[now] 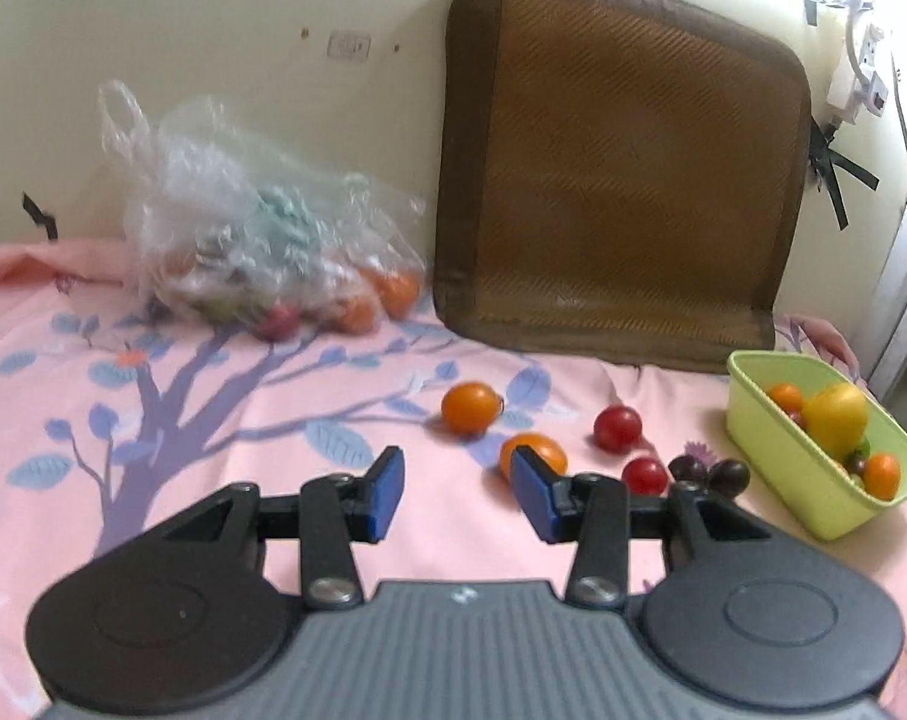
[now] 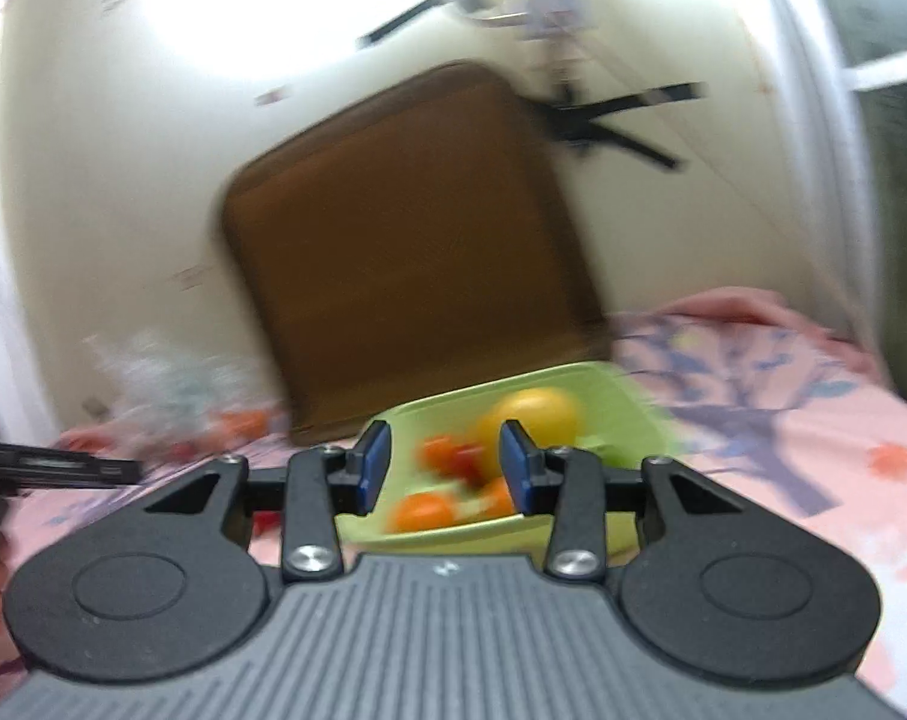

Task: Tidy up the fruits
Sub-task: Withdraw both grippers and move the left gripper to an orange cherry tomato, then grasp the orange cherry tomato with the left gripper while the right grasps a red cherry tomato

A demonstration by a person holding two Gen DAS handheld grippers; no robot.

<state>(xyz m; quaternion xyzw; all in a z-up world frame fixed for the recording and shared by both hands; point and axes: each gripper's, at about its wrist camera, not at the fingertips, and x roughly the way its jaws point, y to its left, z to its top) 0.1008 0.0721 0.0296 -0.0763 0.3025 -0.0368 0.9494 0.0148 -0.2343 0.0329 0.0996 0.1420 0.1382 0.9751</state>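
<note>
In the left wrist view, loose fruits lie on the pink bedsheet: an orange fruit [image 1: 470, 407], a second orange fruit [image 1: 537, 450] just behind the right finger, two red fruits [image 1: 617, 429] [image 1: 645, 476] and two dark purple grapes [image 1: 710, 470]. A light green basket [image 1: 771, 432] at the right holds a yellow fruit [image 1: 836, 420] and small orange ones. My left gripper [image 1: 456, 477] is open and empty above the sheet. In the blurred right wrist view, my right gripper [image 2: 444, 461] is open and empty over the green basket [image 2: 627, 420] of fruit.
A clear plastic bag [image 1: 255, 240] with more fruit sits at the back left. A brown seat cushion [image 1: 621, 180] leans on the wall behind the fruits. Cables and a power strip [image 1: 861, 72] hang at the right.
</note>
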